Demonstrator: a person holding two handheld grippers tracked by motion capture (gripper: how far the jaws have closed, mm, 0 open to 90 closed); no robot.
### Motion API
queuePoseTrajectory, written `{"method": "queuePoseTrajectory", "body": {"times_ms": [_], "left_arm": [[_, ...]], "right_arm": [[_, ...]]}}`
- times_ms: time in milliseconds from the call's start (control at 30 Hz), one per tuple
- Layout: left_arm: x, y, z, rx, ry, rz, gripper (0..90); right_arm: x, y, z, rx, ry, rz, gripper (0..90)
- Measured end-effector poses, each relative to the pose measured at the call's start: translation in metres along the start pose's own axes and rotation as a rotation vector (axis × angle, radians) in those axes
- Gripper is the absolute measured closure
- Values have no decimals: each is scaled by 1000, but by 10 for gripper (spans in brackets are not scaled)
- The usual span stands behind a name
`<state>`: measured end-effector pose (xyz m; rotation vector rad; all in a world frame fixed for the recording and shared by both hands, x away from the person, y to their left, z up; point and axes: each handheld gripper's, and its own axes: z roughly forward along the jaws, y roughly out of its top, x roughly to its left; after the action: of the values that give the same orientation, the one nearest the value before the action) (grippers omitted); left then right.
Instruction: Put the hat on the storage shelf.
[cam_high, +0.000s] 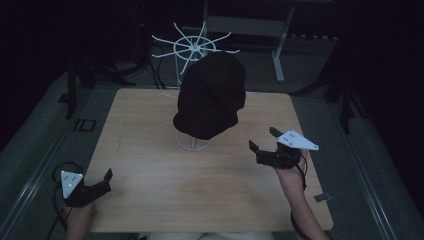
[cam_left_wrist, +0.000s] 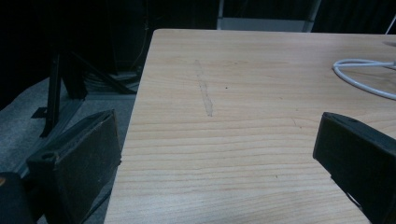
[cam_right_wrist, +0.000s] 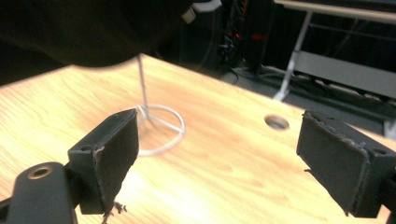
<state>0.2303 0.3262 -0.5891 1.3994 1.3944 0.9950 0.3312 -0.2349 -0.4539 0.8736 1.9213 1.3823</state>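
A black hat (cam_high: 210, 95) hangs over a white wire stand whose ring base (cam_high: 194, 142) rests mid-table on the wooden table (cam_high: 150, 200). My right gripper (cam_high: 262, 137) hovers to the right of the stand, its jaws open and pointing toward the hat, with nothing between them. In the right gripper view the gripper (cam_right_wrist: 218, 116) frames the ring base (cam_right_wrist: 163, 126), and the hat (cam_right_wrist: 84, 28) looms at top left. My left gripper (cam_high: 102, 182) sits open at the table's near left corner. The left gripper view has its jaws (cam_left_wrist: 217, 121) wide apart over bare wood, with the ring base (cam_left_wrist: 359, 74) far right.
A white spoked wire rack (cam_high: 192, 47) rises behind the hat at the table's far edge. A round hole (cam_right_wrist: 276, 122) is cut in the tabletop beyond the right gripper. Dark stands (cam_high: 72, 85) stand on the floor to the left, and grey desk legs (cam_high: 280, 50) at the back.
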Motion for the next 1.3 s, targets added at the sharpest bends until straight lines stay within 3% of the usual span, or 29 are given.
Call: {"method": "queuePoseTrajectory", "body": {"times_ms": [400,600,733,933,1300], "left_arm": [[0,0,0,2,-2,0,14],[0,0,0,1,-4,3,14],[0,0,0,0,-7,1,14],[0,0,0,0,-6,1,14],[0,0,0,-1,-8,3,15]], "right_arm": [[-34,-62,9,104,-88,56,137],[-49,-85,4,139,-135,82,137],[-60,-102,-2,168,-197,89,136],[-70,-115,-8,204,-246,95,133],[-88,-133,-35,224,-346,120,132]]}}
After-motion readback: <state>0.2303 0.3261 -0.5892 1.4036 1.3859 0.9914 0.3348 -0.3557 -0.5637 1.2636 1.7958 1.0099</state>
